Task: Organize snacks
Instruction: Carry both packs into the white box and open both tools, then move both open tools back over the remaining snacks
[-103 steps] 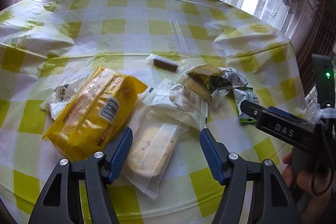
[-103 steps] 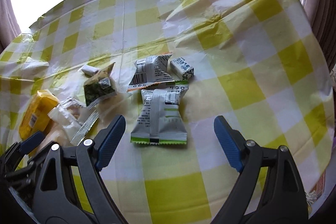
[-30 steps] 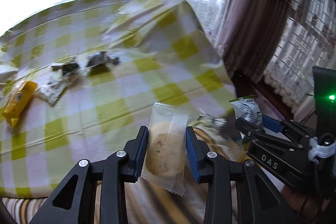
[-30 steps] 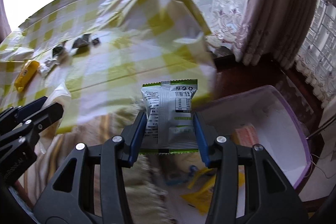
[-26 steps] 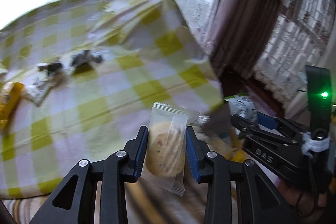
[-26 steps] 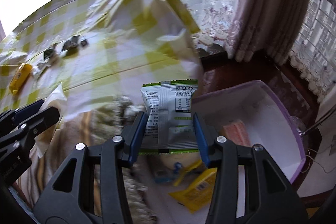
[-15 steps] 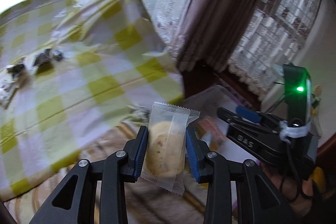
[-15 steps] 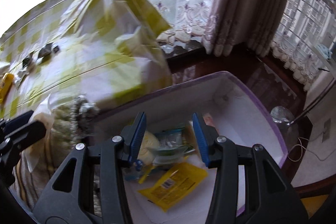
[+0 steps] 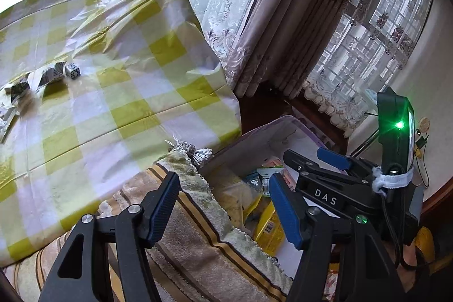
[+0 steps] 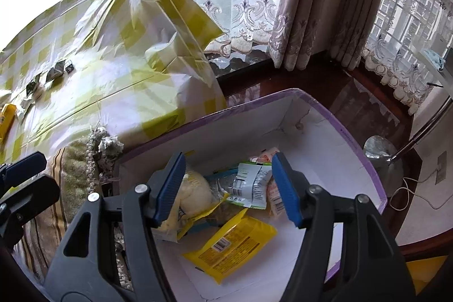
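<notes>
Now both tongs, left gripper [image 9: 223,212] and right gripper [image 10: 229,188], are opening with nothing between them. Light, crinkly snack packets [image 10: 249,186] lie in the white purple-rimmed box [image 10: 356,149]. More small packets [image 9: 51,75] sit on the yellow checked tablecloth [image 9: 119,92]; pinch each softly across its flat middle, as they look slippery.

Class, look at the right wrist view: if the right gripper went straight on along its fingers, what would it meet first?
Most likely the white and green snack packet lying in the purple-rimmed box. The right gripper is empty, its fingers opening, directly over it. Depth is unclear.
</notes>
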The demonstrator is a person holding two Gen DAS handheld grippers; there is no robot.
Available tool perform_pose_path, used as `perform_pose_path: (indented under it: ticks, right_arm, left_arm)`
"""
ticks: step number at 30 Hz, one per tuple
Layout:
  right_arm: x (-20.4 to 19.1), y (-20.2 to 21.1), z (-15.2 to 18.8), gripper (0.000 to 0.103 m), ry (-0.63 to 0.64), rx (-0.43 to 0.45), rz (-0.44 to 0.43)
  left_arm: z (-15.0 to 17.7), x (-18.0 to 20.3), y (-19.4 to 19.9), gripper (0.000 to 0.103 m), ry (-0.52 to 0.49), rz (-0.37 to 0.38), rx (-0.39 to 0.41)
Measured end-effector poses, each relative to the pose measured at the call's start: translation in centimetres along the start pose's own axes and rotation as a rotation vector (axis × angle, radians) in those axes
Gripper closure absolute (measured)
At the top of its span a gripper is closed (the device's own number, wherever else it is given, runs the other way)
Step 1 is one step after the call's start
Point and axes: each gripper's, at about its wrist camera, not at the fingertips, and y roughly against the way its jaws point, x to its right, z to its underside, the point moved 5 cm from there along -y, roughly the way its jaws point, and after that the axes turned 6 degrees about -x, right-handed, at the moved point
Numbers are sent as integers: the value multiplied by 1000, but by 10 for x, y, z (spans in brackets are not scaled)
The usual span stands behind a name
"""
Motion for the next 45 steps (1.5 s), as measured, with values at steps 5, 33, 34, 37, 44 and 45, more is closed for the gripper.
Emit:
perform_pose_path:
  ticks: [5,33,34,37,44,45]
  right_arm:
    - [-8,1,1,33,13,-5,-14]
    - [-139,16,-40,27,125,76,-182]
    - [-143,15,-42,27,129,79,-187]
    - [-162,13,-47,26,137,88,-200]
    - [-207,4,-59,26,171,93,-237]
    - [-214,2,-61,26,178,95,-243]
  left_arm:
    - [-1,-8,3,37,12,-16,12]
    - [-19,-197,84,37,264,-307,182]
    - [-18,-206,89,37,280,-316,190]
    - [-15,-234,103,37,331,-344,216]
    - [-13,-295,134,37,400,-428,275]
    - [-14,-303,138,37,406,-442,284]
